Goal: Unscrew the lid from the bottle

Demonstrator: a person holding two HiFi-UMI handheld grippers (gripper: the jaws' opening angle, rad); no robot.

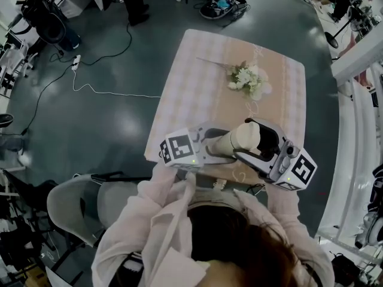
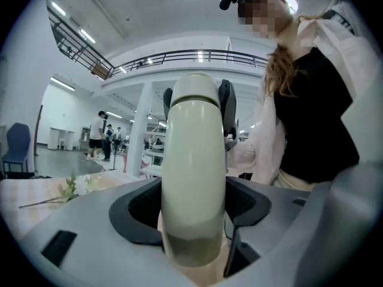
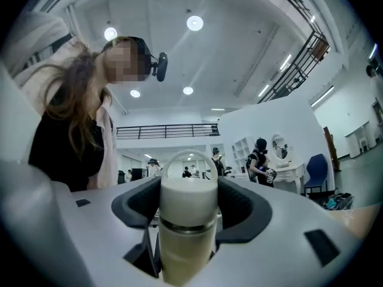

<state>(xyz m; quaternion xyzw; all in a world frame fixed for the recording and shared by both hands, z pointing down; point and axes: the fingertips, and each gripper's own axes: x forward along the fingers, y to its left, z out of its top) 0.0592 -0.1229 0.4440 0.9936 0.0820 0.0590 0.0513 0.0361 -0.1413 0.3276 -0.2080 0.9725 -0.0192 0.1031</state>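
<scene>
A cream bottle [image 1: 230, 142] is held up over the table's near edge, tilted toward the right. My left gripper [image 1: 210, 149] is shut on its body; in the left gripper view the bottle [image 2: 191, 178] rises between the dark pads [image 2: 140, 211] of my left gripper [image 2: 192, 214]. My right gripper [image 1: 258, 141] grips the lid end. In the right gripper view the paler lid [image 3: 188, 199], with a loop handle on top, sits between the pads [image 3: 239, 205] of my right gripper [image 3: 188, 211], above a metal seam. The pads touch the lid on both sides.
A table [image 1: 197, 70] with a pale checked cloth lies ahead, with a bunch of white flowers [image 1: 246, 79] near its far right. A grey chair [image 1: 72, 208] stands at my left. Cables [image 1: 90, 88] and bags [image 1: 224, 6] lie on the dark floor.
</scene>
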